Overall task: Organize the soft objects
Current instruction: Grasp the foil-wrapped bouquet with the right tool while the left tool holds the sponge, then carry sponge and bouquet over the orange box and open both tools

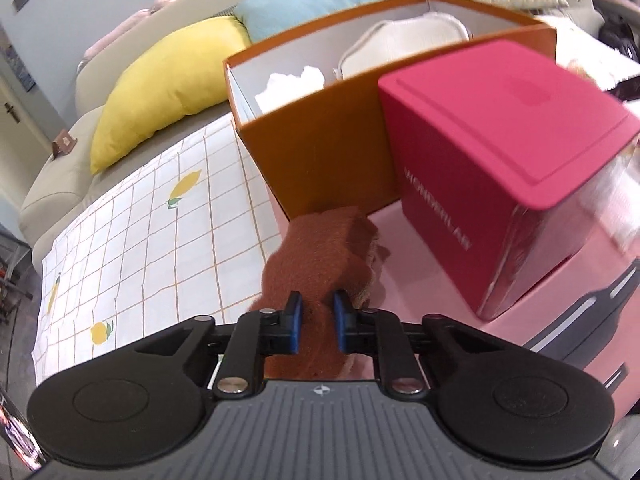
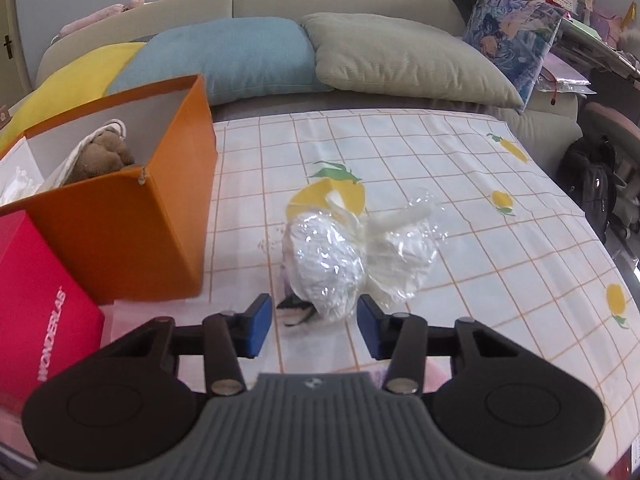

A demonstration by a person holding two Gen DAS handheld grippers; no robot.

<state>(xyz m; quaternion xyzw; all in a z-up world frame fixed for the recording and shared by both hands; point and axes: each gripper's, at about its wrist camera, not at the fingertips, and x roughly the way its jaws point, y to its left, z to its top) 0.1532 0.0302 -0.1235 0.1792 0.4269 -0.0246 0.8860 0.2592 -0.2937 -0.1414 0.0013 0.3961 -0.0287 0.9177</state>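
Brown cloth (image 1: 320, 256) pinched in left tool (image 1: 317, 322), just in front of orange box (image 1: 320, 160). Right tool (image 2: 316, 326) open near plastic-wrapped bundle (image 2: 344, 252) on table. Thin grip, cloth could slip or snag box rim.

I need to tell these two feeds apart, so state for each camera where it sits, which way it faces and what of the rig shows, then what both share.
Left wrist: on the left gripper, looking down along its fingers at the brown fuzzy cloth pinched between its blue pads, orange box and red box just beyond.
Right wrist: on the right gripper, facing the plastic-wrapped bundle on the checked cloth; its pads flank the bundle's near end without pressing it.
Shared: orange box, red box, checked cloth, sofa cushions.
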